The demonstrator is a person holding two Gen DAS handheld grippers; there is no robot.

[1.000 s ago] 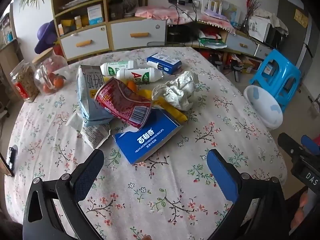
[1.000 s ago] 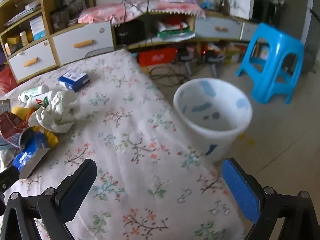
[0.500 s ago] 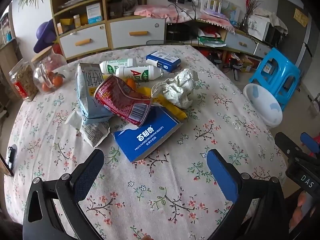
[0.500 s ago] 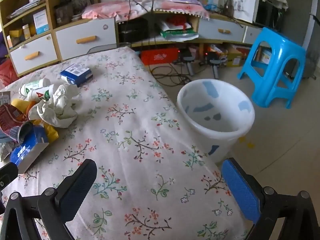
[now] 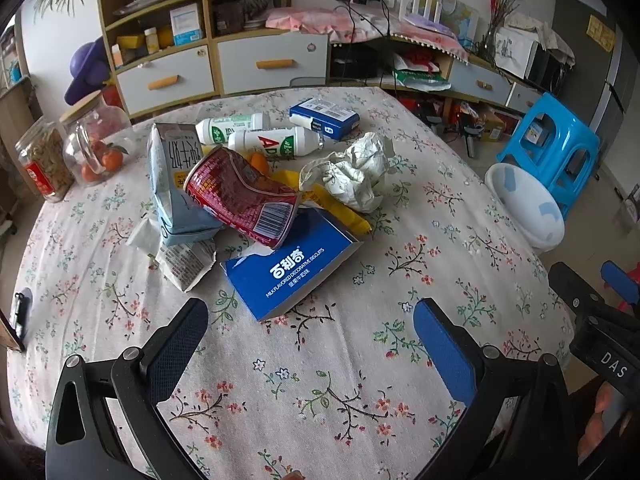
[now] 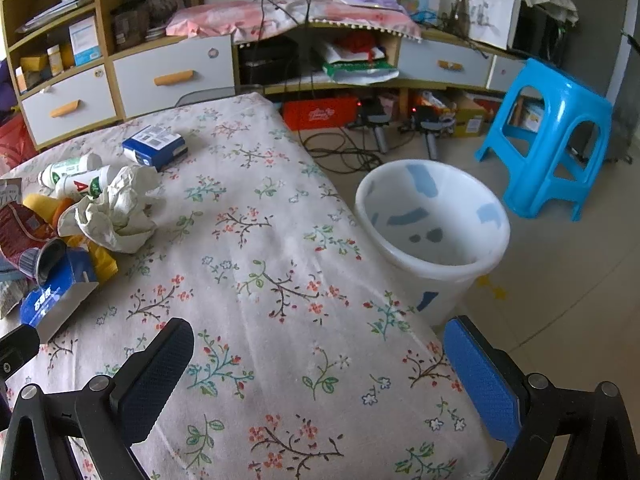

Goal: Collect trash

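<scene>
A heap of trash lies mid-table: a crushed red can [image 5: 244, 196], a blue biscuit box [image 5: 290, 270], a light-blue milk carton [image 5: 174, 176], crumpled white paper [image 5: 354, 172] [image 6: 116, 210], two white bottles [image 5: 276, 140] and a small blue box [image 5: 324, 117] [image 6: 155, 145]. My left gripper [image 5: 310, 326] is open just short of the biscuit box, holding nothing. My right gripper [image 6: 318, 350] is open over the table's right edge, empty. A white trash bin [image 6: 434, 220] [image 5: 524, 208] stands on the floor beside the table.
Two glass jars [image 5: 98, 144] stand at the table's far left, on the floral tablecloth [image 5: 320, 380]. A blue plastic stool [image 6: 548, 136] is beyond the bin. Cabinets with drawers [image 5: 272, 66] line the back wall, with cables and clutter on the floor.
Both views have shifted slightly: the left gripper eased a little closer to the heap, and the right view lifted so the bin sits lower and farther right. Both grippers stayed open.
</scene>
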